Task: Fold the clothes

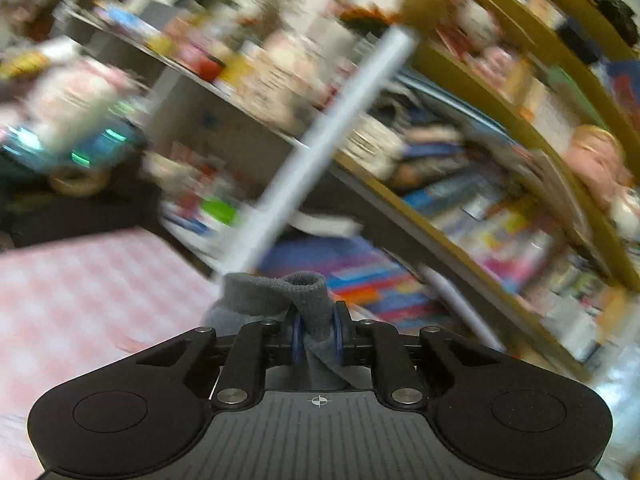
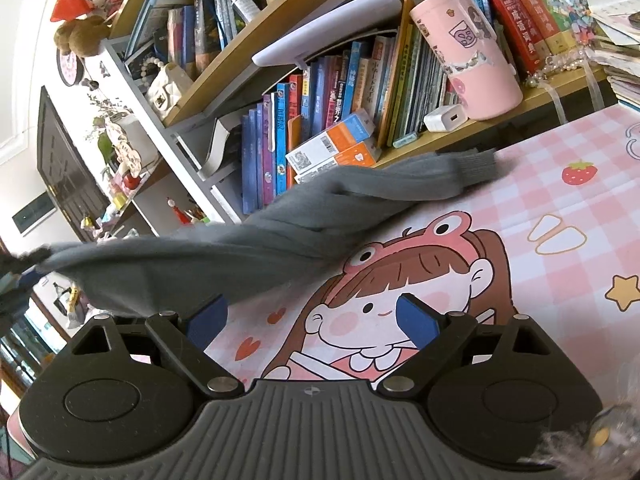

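A: Left gripper (image 1: pixel 317 338)?
B: Clamped on grey garment (image 2: pixel 224 248), lifted; cuff end on the pink tablecloth (image 2: pixel 560 240) by the bookshelf (image 2: pixel 320 120).
A: Right gripper (image 2: pixel 312 320)?
B: Jaws apart, empty, over bare cloth

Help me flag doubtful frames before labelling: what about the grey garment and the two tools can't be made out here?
- Left wrist view: motion blur smears the shelves; the left tool hides most of the grey garment it pinches.
- Right wrist view: the garment's left end runs off the frame edge, so its holder is unseen.
- Garment type: unclear, it is twisted.
- Right tool: open, empty.
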`<act>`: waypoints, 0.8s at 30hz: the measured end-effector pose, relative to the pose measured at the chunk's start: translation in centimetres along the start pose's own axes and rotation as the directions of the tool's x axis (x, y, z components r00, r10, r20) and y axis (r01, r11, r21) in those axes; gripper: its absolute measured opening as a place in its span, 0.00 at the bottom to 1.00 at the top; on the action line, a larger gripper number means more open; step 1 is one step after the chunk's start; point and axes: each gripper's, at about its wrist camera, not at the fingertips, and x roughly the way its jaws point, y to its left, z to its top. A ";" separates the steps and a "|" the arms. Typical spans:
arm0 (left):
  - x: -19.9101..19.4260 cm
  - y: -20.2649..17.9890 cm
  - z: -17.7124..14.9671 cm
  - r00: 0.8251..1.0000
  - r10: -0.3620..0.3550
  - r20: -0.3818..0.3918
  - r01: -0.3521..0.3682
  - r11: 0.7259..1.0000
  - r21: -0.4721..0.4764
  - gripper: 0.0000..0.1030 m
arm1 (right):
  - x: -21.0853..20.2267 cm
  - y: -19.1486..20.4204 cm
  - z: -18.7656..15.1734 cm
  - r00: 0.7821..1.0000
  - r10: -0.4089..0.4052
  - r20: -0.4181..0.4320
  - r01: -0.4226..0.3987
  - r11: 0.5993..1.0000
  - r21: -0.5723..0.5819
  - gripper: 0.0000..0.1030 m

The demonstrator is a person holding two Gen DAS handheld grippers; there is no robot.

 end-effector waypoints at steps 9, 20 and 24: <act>-1.5 9.4 -1.0 0.922 0.383 -0.061 -0.385 0.923 -0.023 0.45 | 0.2 0.6 -0.2 1.000 0.003 -0.009 -0.003 0.999 -0.039 0.89; 1.4 3.7 -1.4 0.949 0.313 0.029 -0.312 0.925 0.216 0.54 | 0.4 0.6 -0.3 1.000 0.003 -0.026 -0.005 0.999 -0.044 0.89; 4.2 2.8 -3.5 0.963 0.266 -0.054 -0.245 0.938 0.245 0.53 | 0.4 0.6 -0.3 1.000 0.001 -0.029 -0.003 0.999 -0.044 0.89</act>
